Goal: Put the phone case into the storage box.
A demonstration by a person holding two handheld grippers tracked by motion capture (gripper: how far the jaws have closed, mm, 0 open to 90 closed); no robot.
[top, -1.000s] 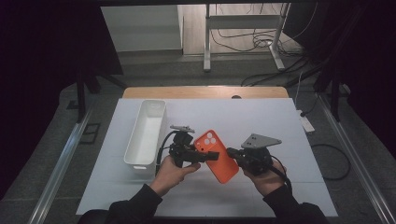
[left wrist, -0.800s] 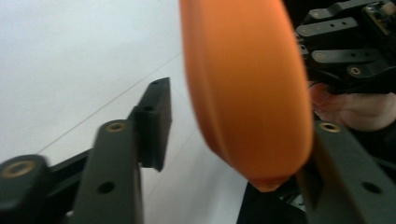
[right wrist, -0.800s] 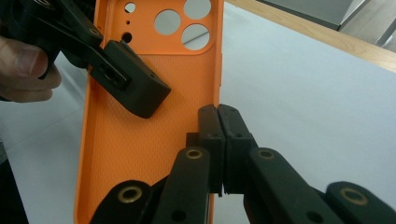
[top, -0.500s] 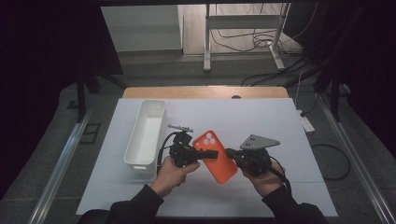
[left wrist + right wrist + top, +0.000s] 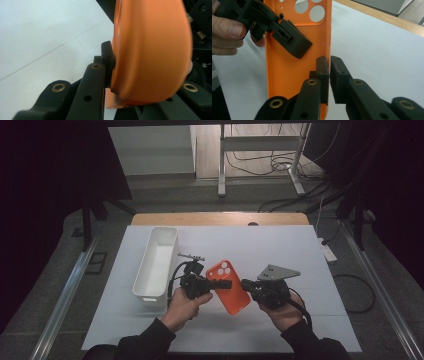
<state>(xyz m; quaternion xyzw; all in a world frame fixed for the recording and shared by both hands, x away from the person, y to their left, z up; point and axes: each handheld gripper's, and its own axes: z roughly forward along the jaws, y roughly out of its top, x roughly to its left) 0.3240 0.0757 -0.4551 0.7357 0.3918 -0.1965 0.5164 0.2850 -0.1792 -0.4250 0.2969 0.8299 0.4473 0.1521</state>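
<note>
High view: orange phone case [image 5: 231, 287] up off the white table [image 5: 280, 245], hanging between the left gripper [image 5: 225, 284] and the right gripper [image 5: 246, 285], camera cut-outs pointing away from the person. Looks like a hand-over about half done: taken by the left, not yet freed by the right. White bin [image 5: 155, 262] just left of the hands, inside hidden by its near wall.

Left gripper view: jaws just closing, now clenched on the phone case [image 5: 150, 50]; one pad [image 5: 107, 56] pressed to the rim, the other hidden behind the blurred orange shell.

Right gripper view: jaws just opening, a thin gap showing at the right gripper [image 5: 329, 72]; the wall of the phone case [image 5: 287, 72] beside one pad, seemingly no longer squeezed. Farther up, left gripper [image 5: 294, 47] biting the case. Hard to tell whether the rim touches either pad.
</note>
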